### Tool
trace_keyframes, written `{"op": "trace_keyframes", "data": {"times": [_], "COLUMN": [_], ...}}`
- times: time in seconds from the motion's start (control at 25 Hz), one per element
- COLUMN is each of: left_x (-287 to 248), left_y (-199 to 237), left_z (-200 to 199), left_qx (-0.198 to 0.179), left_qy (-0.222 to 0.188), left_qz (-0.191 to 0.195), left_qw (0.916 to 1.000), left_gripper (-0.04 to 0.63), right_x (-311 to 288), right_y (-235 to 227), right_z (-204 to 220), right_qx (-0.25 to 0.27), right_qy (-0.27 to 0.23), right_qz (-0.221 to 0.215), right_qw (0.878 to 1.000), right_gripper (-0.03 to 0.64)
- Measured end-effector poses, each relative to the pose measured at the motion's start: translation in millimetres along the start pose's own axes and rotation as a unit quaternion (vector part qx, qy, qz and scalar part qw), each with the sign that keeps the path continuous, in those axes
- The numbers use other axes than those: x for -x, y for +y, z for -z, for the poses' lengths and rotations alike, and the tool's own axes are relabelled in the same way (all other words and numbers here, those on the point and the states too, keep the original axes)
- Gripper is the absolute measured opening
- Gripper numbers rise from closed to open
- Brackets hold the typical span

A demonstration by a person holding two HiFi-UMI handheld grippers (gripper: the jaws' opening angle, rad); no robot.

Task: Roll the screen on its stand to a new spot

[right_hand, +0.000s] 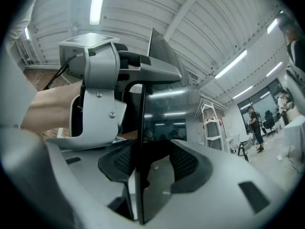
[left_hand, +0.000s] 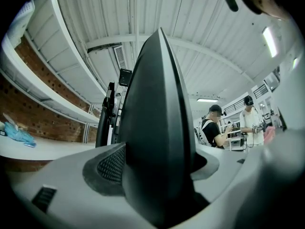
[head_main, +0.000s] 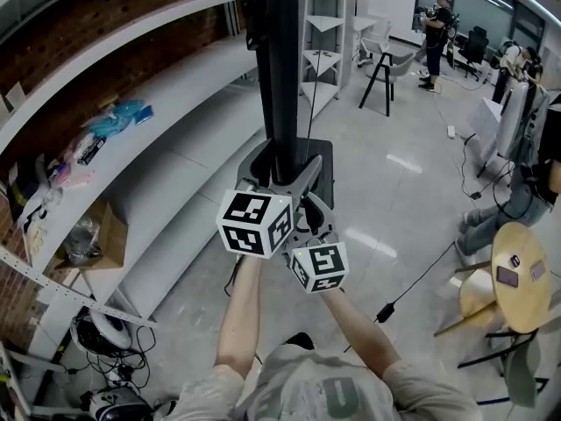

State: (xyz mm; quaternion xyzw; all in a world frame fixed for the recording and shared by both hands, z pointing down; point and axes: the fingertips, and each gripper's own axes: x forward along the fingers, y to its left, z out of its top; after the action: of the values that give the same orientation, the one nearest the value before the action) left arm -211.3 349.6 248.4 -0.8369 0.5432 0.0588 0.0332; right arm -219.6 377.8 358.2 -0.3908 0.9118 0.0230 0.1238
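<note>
The screen's stand shows as a tall black column [head_main: 282, 77] rising from a dark base [head_main: 323, 175] on the floor. The screen itself is cut off at the top of the head view. Both grippers meet at the column just above the base. My left gripper [head_main: 267, 181] is shut on the column [left_hand: 159, 128], which fills the space between its jaws [left_hand: 159, 185]. My right gripper [head_main: 307, 182] holds the same column [right_hand: 157, 142] from the other side, its pads [right_hand: 188, 163] against the glossy black surface. The left gripper's body [right_hand: 97, 99] shows close beside it.
Long white shelves [head_main: 131, 139] run along the brick wall at left, with bags and a cardboard box [head_main: 92, 239]. Cables [head_main: 412, 283] trail over the floor. A round wooden table [head_main: 524, 274] and chairs stand at right. A white shelf unit [head_main: 324, 33] and people [head_main: 436, 24] are farther back.
</note>
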Motion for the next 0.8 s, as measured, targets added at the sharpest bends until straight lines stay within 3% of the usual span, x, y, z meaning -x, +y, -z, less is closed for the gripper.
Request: {"op": "trace_keyframes", "data": {"times": [0.4,0.64,0.8], "left_x": [98,157,180], "left_y": [-23,-33,-56], "left_z": [-18,-19,-29], "left_qx": [-0.003,0.002,0.001], "left_qy": [-0.008,0.003,-0.005], "left_qz": [-0.012,-0.028,-0.040], "left_qw": [0.9999,0.9996,0.9992], "left_gripper": [0.356,0.356,0.356], "right_x": [57,92,120], "right_y": [84,135,148], "right_z": [-15,-13,-27], "right_qx": [0.000,-0.002,-0.007], "right_qy": [-0.008,0.013,0.000], "right_qz": [-0.018,-0.030,-0.047], "right_qw": [1.000,0.999,0.999], "right_gripper": [0.199,0.201,0.204]}}
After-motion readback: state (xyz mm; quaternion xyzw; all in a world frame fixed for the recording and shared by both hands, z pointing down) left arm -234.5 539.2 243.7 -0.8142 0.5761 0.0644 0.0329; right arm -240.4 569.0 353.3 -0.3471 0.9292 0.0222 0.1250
